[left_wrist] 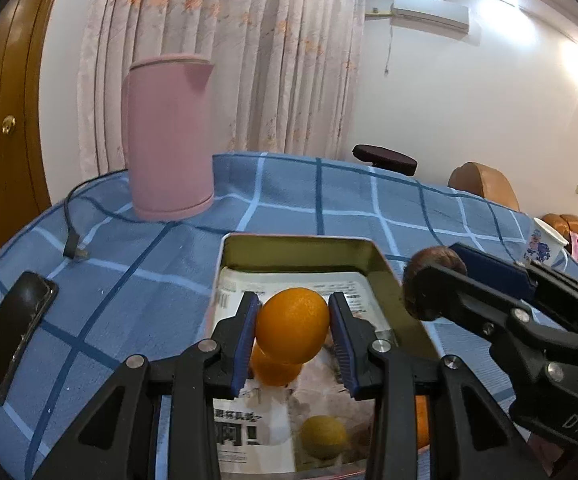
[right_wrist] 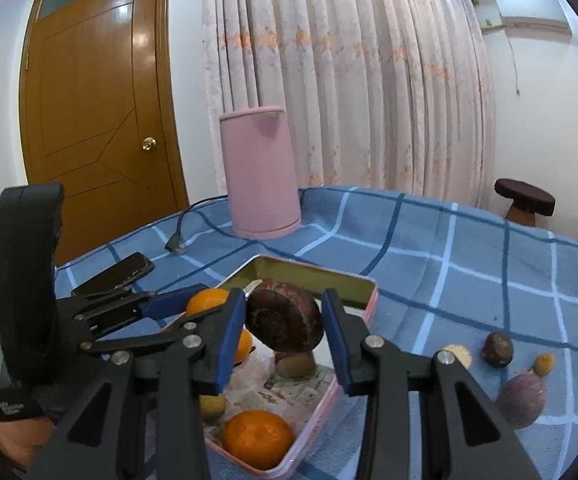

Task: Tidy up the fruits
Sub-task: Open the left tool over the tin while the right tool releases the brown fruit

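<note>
Over the tin tray (left_wrist: pixel 385 258) at frame centre, the left tongs (left_wrist: pixel 293 330) clamp an orange (left_wrist: pixel 292 325) while the right tongs (right_wrist: pixel 283 326) grip a dark brown fruit (right_wrist: pixel 285 318), possibly a mangosteen, both poised for placing inside.

Pale floral curtains (right_wrist: pixel 341 92) hang floor-length behind the table, which wears a blue checked tablecloth (right_wrist: pixel 449 248). Left of the curtains stands a varnished wooden door (right_wrist: pixel 97 96) with a brass knob (right_wrist: pixel 149 144). Right of them, a white wall carries an air conditioner (left_wrist: pixel 429 11); below it sits a dark round stool (right_wrist: pixel 524 196).
</note>
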Demonstrator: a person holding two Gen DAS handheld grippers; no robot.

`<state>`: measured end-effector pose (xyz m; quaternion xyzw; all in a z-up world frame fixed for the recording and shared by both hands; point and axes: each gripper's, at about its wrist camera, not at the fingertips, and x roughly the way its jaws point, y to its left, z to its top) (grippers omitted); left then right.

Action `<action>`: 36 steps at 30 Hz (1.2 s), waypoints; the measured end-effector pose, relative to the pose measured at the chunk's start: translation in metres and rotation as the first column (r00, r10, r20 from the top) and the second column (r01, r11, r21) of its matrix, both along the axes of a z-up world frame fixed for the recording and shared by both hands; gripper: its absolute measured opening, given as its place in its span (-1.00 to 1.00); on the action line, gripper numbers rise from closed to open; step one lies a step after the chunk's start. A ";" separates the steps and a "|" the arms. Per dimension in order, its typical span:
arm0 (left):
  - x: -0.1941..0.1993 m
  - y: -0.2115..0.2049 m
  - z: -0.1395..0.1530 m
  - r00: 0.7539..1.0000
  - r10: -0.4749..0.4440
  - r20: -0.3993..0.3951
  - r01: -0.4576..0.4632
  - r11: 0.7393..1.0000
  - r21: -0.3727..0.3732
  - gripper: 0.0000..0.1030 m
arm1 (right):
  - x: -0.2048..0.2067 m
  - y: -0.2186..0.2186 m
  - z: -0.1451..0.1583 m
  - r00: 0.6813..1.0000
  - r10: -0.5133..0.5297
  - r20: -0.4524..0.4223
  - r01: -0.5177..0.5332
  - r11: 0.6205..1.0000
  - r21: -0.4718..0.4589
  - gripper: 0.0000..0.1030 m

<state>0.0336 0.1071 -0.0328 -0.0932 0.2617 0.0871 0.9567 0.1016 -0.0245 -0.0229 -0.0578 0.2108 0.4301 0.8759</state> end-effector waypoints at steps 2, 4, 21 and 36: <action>0.000 0.004 -0.001 1.000 0.004 -0.004 -0.004 1.000 -0.001 -0.26 | 0.001 0.002 -0.004 1.000 0.000 -0.009 -0.001 1.000 -0.008 -0.18; -0.001 0.007 -0.001 1.000 0.005 -0.006 -0.005 1.000 -0.008 -0.26 | 0.002 0.005 -0.008 1.000 0.007 -0.026 -0.007 1.000 -0.015 -0.18; 0.007 0.013 -0.012 0.998 -0.027 -0.048 0.024 0.998 -0.064 -0.26 | 0.005 0.013 -0.029 0.995 0.032 -0.091 -0.040 0.996 -0.079 -0.18; -0.001 -0.007 0.005 0.999 -0.041 -0.012 0.040 0.998 -0.041 0.48 | 0.011 -0.033 -0.019 0.993 -0.012 -0.114 0.011 1.000 -0.008 0.45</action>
